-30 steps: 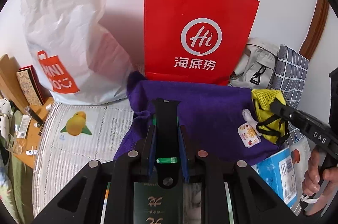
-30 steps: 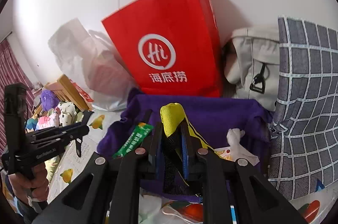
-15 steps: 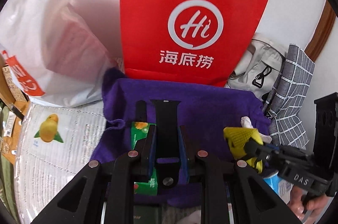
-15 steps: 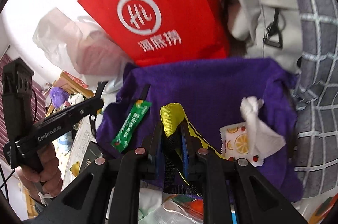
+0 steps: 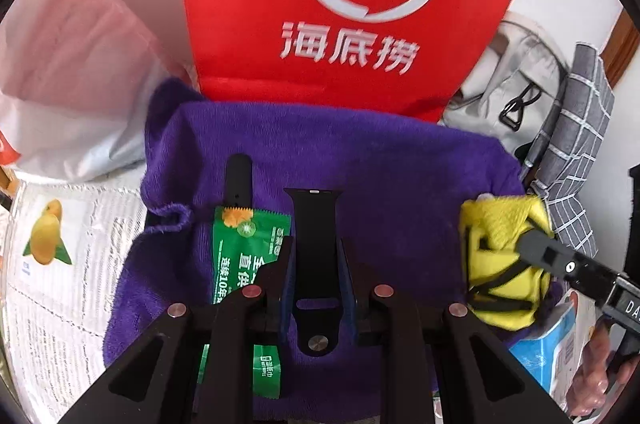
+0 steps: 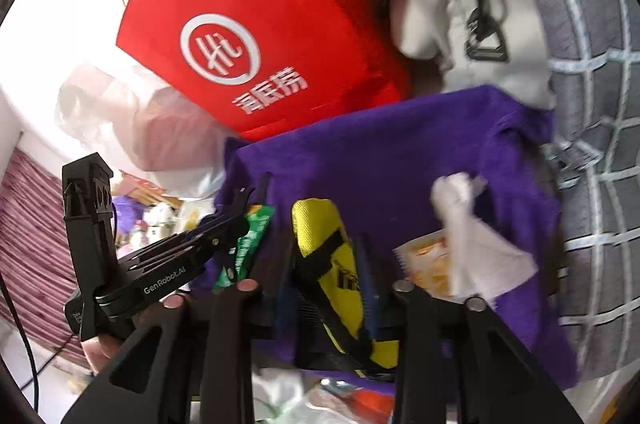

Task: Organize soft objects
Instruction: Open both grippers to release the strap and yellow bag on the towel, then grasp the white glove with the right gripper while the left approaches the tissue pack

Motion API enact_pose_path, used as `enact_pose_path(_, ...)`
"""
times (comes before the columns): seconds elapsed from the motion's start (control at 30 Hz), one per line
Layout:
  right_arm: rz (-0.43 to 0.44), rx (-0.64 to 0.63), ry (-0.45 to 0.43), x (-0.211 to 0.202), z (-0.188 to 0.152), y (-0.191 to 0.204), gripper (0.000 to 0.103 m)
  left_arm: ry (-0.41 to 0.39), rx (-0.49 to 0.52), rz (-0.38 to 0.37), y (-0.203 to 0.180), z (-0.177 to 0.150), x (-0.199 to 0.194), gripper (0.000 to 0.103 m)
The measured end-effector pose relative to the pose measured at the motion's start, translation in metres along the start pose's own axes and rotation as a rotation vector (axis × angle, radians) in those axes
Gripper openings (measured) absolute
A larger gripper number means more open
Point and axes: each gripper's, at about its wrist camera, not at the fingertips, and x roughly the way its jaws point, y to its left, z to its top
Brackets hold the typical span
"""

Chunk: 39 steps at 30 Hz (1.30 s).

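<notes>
Both your grippers have dropped toward the fuzzy purple towel (image 5: 400, 175). Left gripper (image 5: 316, 248) pinches one smooth black strap (image 5: 316, 236); right gripper (image 6: 324, 256) is opening around one yellow mesh pouch (image 6: 320, 228).

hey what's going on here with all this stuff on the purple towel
A person holds a gripper in each hand over a purple towel. The left gripper is shut on a black watch strap, above a green sachet lying on the towel. The right gripper has a yellow mesh pouch between its jaws, which are opening. A red paper bag stands behind.
</notes>
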Motion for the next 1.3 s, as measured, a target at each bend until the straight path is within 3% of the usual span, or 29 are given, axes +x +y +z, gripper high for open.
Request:
enact_pose_path(0.37, -0.253, -0.119, -0.005, -0.004, 0.001, -0.001, 0.032, 0.051, 0.000, -0.004, 0.003, -0.003, 0.011, 0.020)
enact_pose_path(0.5, -0.334, -0.161, -0.026, -0.008, 0.003, 0.004, 0.044, 0.067, -0.005, -0.003, 0.004, -0.002, 0.014, 0.020)
enact_pose_path(0.57, -0.342, -0.172, -0.054, -0.018, 0.002, 0.005, 0.053, 0.069, -0.007, -0.011, 0.004, -0.001, 0.013, 0.023)
enact_pose_path(0.63, -0.338, -0.182, -0.077, -0.024, 0.002, 0.009, 0.062, 0.074, -0.014, -0.016, 0.003, 0.000, 0.013, 0.034)
enact_pose_path(0.8, -0.301, -0.229, -0.149, -0.042, -0.001, 0.027, 0.069, 0.060, -0.047, -0.028, 0.009, 0.002, 0.005, 0.046)
enact_pose_path(1.0, -0.282, -0.281, -0.194, -0.050, -0.011, 0.054, 0.071, -0.031, -0.010, -0.024, 0.007, 0.007, -0.027, 0.062)
enact_pose_path(1.1, -0.289, -0.290, -0.200, -0.051, -0.022, 0.061, 0.071, -0.081, -0.006, -0.008, 0.006, 0.010, -0.047, 0.065)
enact_pose_path(1.3, -0.285, -0.276, -0.109, -0.050, -0.060, 0.067, 0.071, -0.153, -0.026, -0.021, 0.013, 0.007, -0.080, 0.065)
